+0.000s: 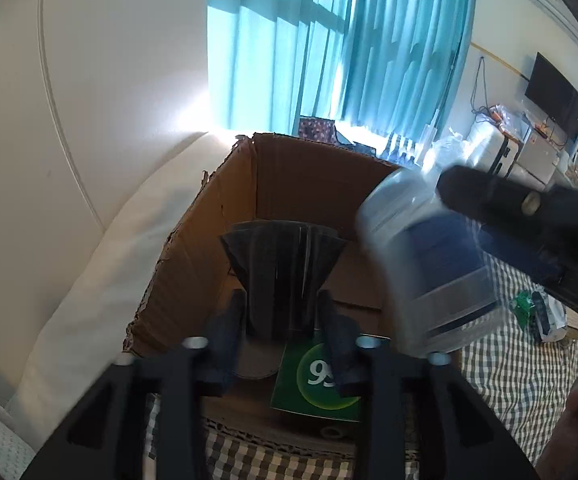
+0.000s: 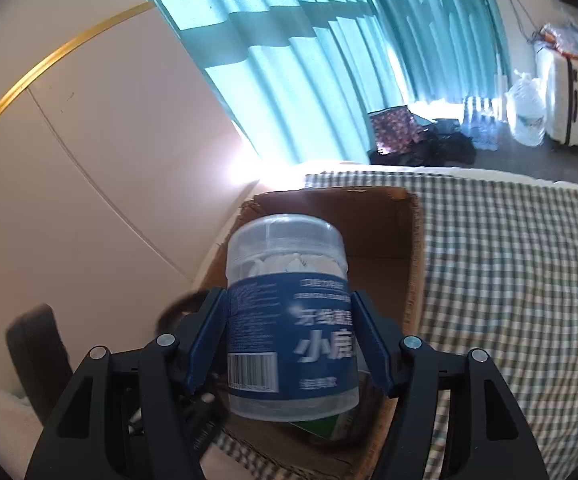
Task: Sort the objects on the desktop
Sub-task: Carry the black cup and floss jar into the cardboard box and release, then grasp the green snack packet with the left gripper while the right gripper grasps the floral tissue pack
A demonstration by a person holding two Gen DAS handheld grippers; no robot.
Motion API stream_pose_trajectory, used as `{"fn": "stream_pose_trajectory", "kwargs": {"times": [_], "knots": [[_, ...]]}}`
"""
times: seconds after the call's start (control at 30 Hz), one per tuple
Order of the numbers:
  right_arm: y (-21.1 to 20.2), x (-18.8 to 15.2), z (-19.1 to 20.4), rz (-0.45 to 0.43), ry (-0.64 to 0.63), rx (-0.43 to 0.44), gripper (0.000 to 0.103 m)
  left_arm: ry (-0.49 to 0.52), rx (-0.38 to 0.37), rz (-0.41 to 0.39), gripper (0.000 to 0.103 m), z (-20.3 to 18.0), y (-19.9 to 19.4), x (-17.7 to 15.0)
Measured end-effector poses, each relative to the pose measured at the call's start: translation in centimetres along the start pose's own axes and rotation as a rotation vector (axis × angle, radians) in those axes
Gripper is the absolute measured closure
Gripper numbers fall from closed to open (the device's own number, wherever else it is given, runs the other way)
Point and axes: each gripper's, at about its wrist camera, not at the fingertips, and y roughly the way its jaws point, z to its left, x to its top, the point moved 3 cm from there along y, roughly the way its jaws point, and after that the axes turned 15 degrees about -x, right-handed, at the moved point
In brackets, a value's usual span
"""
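A clear plastic jar [image 2: 289, 312] with a blue label and translucent lid sits clamped between the blue-padded fingers of the right gripper [image 2: 289, 340], jaws closed onto its sides, lid pointing away from the camera and its long axis tilted slightly left. It hangs above an open brown cardboard box [image 2: 401, 240] with ragged torn edges, set on a green-and-white checked cloth [image 2: 509, 260].

In the left wrist view, the left gripper [image 1: 281, 340] grips a dark, folded, fan-shaped object [image 1: 281, 272], its flared end pointing to the far wall of the box. A flat green packet [image 1: 317, 384] lies on the box floor at the near side. The jar appears blurred over the box's right rim. Teal curtains [image 1: 329, 40] hang far behind.
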Motion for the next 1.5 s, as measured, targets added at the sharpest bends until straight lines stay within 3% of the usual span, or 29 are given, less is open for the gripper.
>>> {"fn": "stream_pose_trajectory", "kwargs": {"times": [0.03,0.07,0.13,0.43,0.67,0.9,1.1,1.27,1.5], "knots": [[-0.1,0.1,-0.1,-0.017,0.020,0.008,0.023,0.000,0.013,-0.013,0.010,-0.1,0.0,0.2],[-0.2,0.2,-0.4,-0.031,0.035,0.009,0.022,0.000,0.022,-0.036,0.002,-0.1,-0.2,0.2],[-0.4,0.7,-0.9,-0.048,0.047,0.006,0.022,-0.003,0.021,-0.071,0.001,-0.1,-0.7,0.2],[-4.6,-0.3,-6.7,-0.097,0.089,-0.098,0.022,-0.020,-0.013,-0.041,0.000,-3.7,-1.7,-0.7],[-11.9,-3.7,-15.4,-0.150,0.153,-0.194,0.022,0.002,-0.101,-0.038,0.000,-12.2,-2.5,-2.3],[-17.3,-9.1,-27.1,-0.196,0.263,-0.406,0.021,0.082,-0.191,0.006,0.000,-22.5,0.3,-5.8],[-16.2,-13.3,-34.6,-0.143,0.379,-0.493,0.021,0.142,-0.166,0.069,0.000,-27.5,4.8,-9.1],[-14.5,-12.6,-38.2,-0.127,0.411,-0.527,0.021,0.225,-0.107,0.128,0.000,-30.0,9.2,-10.5],[-11.7,-11.7,-42.1,-0.101,0.437,-0.508,0.021,0.293,-0.110,0.158,0.000,-32.7,14.6,-10.3]]}}
